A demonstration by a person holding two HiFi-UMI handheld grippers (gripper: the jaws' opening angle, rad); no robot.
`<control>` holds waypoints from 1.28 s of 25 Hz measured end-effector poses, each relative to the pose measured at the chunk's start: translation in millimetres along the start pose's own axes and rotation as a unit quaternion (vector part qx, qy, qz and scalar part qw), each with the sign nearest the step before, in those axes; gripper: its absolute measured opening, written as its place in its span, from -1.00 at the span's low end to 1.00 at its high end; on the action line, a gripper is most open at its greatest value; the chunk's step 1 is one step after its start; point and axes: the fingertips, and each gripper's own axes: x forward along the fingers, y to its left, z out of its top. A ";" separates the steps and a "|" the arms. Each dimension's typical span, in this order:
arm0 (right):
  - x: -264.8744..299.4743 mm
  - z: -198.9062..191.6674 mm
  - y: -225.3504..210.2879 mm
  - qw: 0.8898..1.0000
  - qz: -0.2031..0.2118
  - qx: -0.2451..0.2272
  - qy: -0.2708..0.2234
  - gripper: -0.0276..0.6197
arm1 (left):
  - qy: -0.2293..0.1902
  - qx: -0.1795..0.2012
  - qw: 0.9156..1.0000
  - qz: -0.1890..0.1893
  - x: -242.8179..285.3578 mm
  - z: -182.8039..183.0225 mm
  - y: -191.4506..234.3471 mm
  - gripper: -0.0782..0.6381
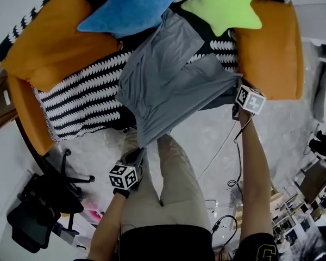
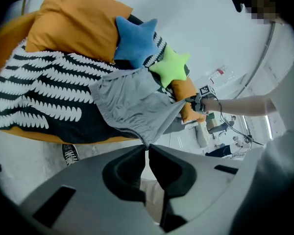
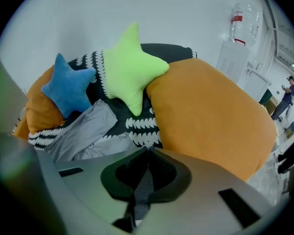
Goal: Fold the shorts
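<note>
The grey shorts (image 1: 165,80) hang stretched between my two grippers over the black-and-white patterned couch seat (image 1: 81,99). My left gripper (image 1: 139,155) is shut on one corner of the shorts (image 2: 132,104), the cloth pinched at the jaw tips (image 2: 146,147). Near the orange cushion (image 1: 271,48) at the right, my right gripper (image 1: 236,88) is shut on the other corner, and grey cloth runs down between its jaws (image 3: 146,151). The far part of the shorts (image 3: 81,131) lies on the couch below the star pillows.
A blue star pillow (image 1: 131,7) and a green star pillow (image 1: 225,4) lie at the back of the couch. Orange cushions (image 1: 49,42) flank both sides. A black office chair (image 1: 43,200) stands at the lower left. Cables (image 1: 236,145) trail on the floor at the right.
</note>
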 end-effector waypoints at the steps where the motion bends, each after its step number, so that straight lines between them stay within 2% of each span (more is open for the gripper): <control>1: 4.4 9.5 7.2 1.000 0.006 -0.003 -0.003 -0.84 | -0.010 -0.008 1.000 0.006 -1.4 9.1 2.7 -0.68; 5: 18.4 41.9 35.2 0.999 0.026 -0.022 -0.008 -0.85 | -0.039 -0.036 0.998 0.025 -9.0 38.8 6.8 -0.68; 9: 35.7 81.0 63.3 0.999 0.032 -0.038 -0.012 -0.84 | -0.057 -0.041 0.997 0.031 -8.0 71.6 25.8 -0.68; 17: 60.7 130.3 130.7 0.998 0.057 -0.038 -0.011 -0.84 | -0.063 -0.069 0.995 0.017 -19.2 109.6 65.1 -0.68; 23: 97.5 159.3 195.6 0.996 0.080 -0.046 -0.012 -0.84 | -0.071 -0.103 0.992 0.023 -20.3 137.4 108.9 -0.68; 32: 149.3 196.0 270.9 0.992 0.115 -0.055 -0.005 -0.84 | -0.078 -0.125 0.989 0.030 -17.4 178.2 158.6 -0.68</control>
